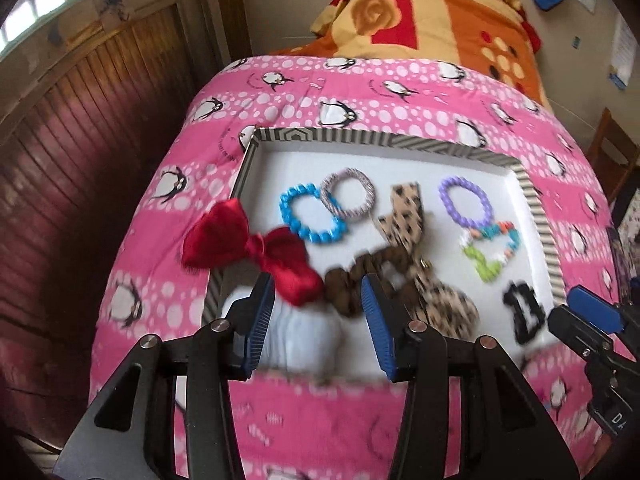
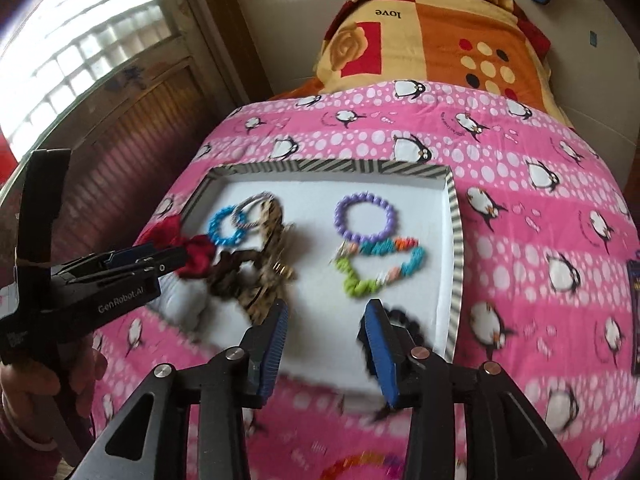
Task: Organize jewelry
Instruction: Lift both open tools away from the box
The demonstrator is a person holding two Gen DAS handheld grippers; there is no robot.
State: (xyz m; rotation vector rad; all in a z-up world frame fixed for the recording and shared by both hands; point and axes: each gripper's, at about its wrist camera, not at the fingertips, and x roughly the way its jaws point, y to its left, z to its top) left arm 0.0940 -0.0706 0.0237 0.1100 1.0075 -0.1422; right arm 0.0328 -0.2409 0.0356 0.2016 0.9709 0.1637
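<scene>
A: Your left gripper [image 1: 318, 316] has its fingers released, nothing clamped. Just beyond its right finger [image 1: 378, 320] lies the brown scrunchie [image 1: 352, 286]; the red bow [image 1: 256, 246] drapes over the tray [image 1: 536, 216] edge past its left finger.

B: And the right?

A: Your right gripper [image 2: 326, 344] also has its fingers apart and empty. The black hair tie [image 2: 408, 322] sits just behind its right finger. Farther out lie the multicoloured bracelet [image 2: 380, 268], purple bead bracelet [image 2: 366, 216], blue one [image 2: 226, 226] and leopard-print bow [image 2: 268, 264], all in the tray on the bed [image 2: 540, 220].

Bed w/ pink penguin quilt [image 1: 360, 92]; striped-rim white tray [image 1: 536, 208] on it, orange blanket [image 2: 460, 28] behind.
</scene>
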